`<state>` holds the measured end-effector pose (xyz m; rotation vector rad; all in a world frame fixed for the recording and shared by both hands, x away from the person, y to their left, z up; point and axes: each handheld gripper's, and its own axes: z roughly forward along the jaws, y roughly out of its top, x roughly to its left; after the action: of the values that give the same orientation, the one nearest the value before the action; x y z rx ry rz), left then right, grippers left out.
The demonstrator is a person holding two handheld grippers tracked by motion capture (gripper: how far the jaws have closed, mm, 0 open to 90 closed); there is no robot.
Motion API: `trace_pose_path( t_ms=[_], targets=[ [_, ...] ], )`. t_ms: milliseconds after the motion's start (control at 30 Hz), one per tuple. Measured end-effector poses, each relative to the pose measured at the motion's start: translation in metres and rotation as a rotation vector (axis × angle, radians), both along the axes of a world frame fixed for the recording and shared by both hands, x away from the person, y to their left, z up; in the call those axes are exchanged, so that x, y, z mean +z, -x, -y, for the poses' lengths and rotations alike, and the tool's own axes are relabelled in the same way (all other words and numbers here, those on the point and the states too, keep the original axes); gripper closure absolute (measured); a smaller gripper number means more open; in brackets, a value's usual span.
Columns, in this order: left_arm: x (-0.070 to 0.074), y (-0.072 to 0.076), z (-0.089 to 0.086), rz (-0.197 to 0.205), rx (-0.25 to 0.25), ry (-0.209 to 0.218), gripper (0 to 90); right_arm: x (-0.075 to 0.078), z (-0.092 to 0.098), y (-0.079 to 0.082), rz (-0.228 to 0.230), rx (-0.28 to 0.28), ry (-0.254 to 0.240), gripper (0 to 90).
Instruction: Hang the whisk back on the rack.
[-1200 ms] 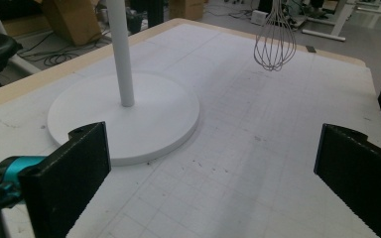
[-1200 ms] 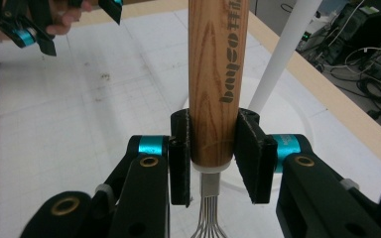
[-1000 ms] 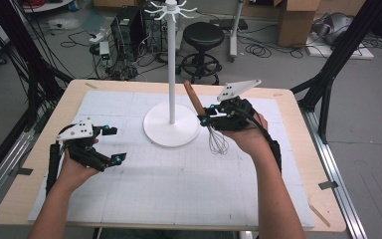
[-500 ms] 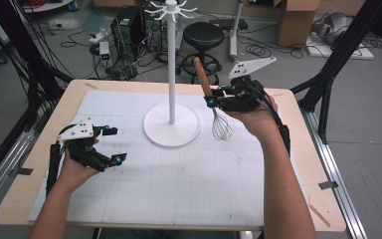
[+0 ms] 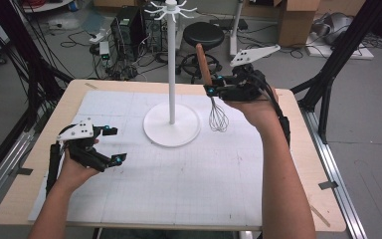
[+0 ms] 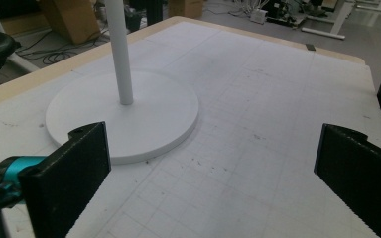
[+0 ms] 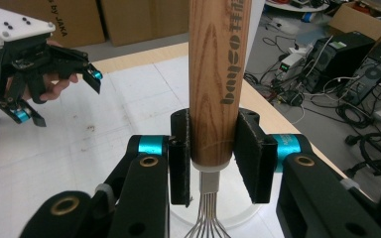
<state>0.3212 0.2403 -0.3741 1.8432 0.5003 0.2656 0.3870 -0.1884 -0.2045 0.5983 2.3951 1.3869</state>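
Whisk [image 5: 214, 94] held upright off the table [image 5: 40, 129], wooden handle [image 7: 220, 74] up and wire loops [image 5: 219, 119] hanging down, to the right of the white stand [image 5: 171, 74]. Handle top cut off by the upper edge of the right gripper view; printed lettering on the wood only partly legible. Wire loops cropped at the bottom of that view, just the first strands showing below the metal collar. Right gripper [image 5: 214, 90] clamped on the handle's lower end, both pads [image 7: 250, 153] pressed flat against the wood — part of the handle hidden between them. Whisk clear of the stand's pole, loops above the gridded mat [image 5: 189, 184] near the rim of the round base [image 6: 124, 124]. Whether the loops overhung the base itself — impossible to tell from the high view. Stand's hooked top [image 5: 171, 7] partly cut off at the upper edge. Left gripper [image 5: 110, 145] low over the mat at the left, well apart from the whisk, jaws spread wide with nothing between them. Its pads [image 6: 74, 173] cropped at the sides of the left gripper view.
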Motion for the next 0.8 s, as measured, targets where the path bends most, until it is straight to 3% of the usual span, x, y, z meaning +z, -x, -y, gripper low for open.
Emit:
trace_pose_path(
  t_ms=[467, 800],
  targets=[
    [0.0, 0.0, 0.0, 0.003, -0.003, 0.0, 1.6, 0.028, -0.002, -0.013, 0.026, -0.056, -0.032, 69.4],
    [0.0, 0.0, 0.001, 0.003, -0.003, -0.003, 1.6, 0.039, -0.011, -0.025, 0.026, -0.082, -0.013, 69.4]
  ],
)
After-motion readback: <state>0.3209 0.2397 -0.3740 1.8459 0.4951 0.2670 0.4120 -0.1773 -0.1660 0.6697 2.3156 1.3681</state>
